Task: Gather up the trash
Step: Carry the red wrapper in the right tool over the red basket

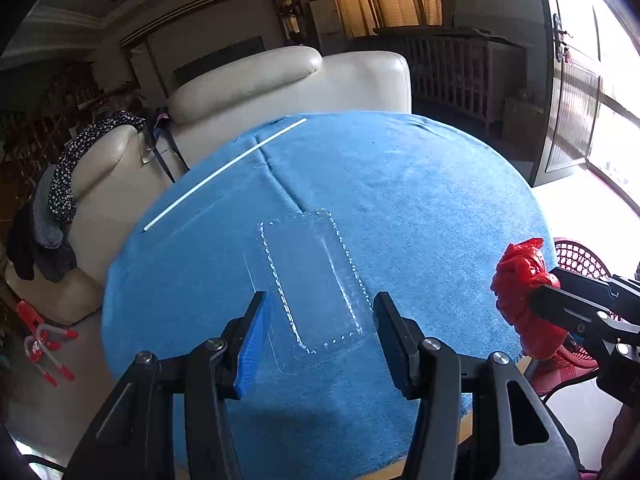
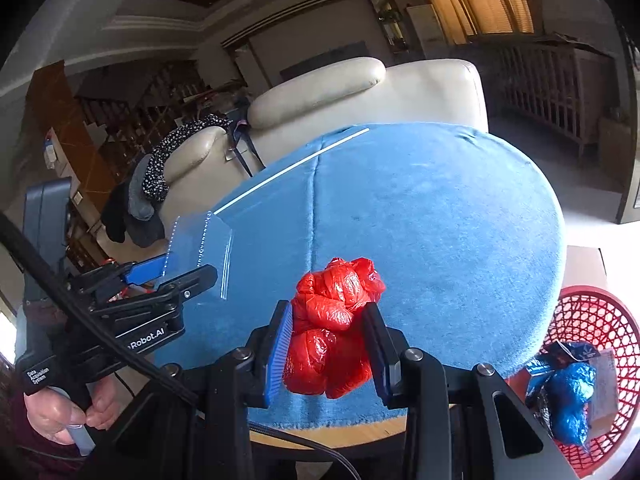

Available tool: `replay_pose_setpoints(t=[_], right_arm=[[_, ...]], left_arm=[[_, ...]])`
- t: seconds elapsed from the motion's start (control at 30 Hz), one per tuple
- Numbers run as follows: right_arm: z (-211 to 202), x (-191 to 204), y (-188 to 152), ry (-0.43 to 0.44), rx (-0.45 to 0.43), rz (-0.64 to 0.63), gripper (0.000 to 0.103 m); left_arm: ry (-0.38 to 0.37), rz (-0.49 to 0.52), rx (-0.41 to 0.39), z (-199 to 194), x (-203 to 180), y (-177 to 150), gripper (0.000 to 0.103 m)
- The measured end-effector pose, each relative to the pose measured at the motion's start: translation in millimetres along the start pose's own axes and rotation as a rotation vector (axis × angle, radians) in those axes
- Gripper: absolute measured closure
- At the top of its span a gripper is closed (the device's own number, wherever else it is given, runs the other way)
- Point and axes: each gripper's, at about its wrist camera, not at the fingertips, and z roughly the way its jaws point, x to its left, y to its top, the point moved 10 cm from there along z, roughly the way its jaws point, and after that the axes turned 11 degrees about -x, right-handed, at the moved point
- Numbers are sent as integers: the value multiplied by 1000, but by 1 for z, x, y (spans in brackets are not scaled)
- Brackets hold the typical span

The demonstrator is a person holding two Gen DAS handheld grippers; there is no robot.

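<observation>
Already the right gripper [image 2: 329, 350] has its two jaws pressed into the sides of a crumpled red plastic bag [image 2: 334, 328], held clear above the near edge of the blue towel-covered round surface [image 2: 440, 240]. Off to its lower right, beyond the surface's edge, sits a red plastic mesh basket [image 2: 592, 312] with blue wrappers [image 2: 568, 396] already in it, which looks like the place for the trash.

Meanwhile the left gripper [image 1: 320, 336] is partly open around a clear rectangular plastic blister tray [image 1: 316, 280]. In the right wrist view the tray stands raised between its jaws, so it appears gripped by its near end, though the clear plastic makes contact hard to confirm. A thin white stick [image 1: 224, 174] lies well ahead of it, near the far-left rim.

To finish well, I would carry the bag fully over the basket's opening before loosening the jaws, since loose plastic can snag on a pad or drift. The tray should follow with gentle, steady pressure; thin blister plastic buckles and slips.
</observation>
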Motion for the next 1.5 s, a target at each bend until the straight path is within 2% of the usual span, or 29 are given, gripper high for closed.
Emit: replay_pose_setpoints(t=[0.33, 0.73, 1.5], right_arm=[[-12, -41, -10, -30, 16, 52, 65], [-29, -88, -15, -66, -8, 139, 65], [-49, -104, -13, -81, -39, 168, 65]], left_arm=[[-34, 64, 40, 15, -44, -3, 48], [-63, 154, 58, 20, -85, -1, 48], [-76, 212, 33, 11, -110, 9, 48]])
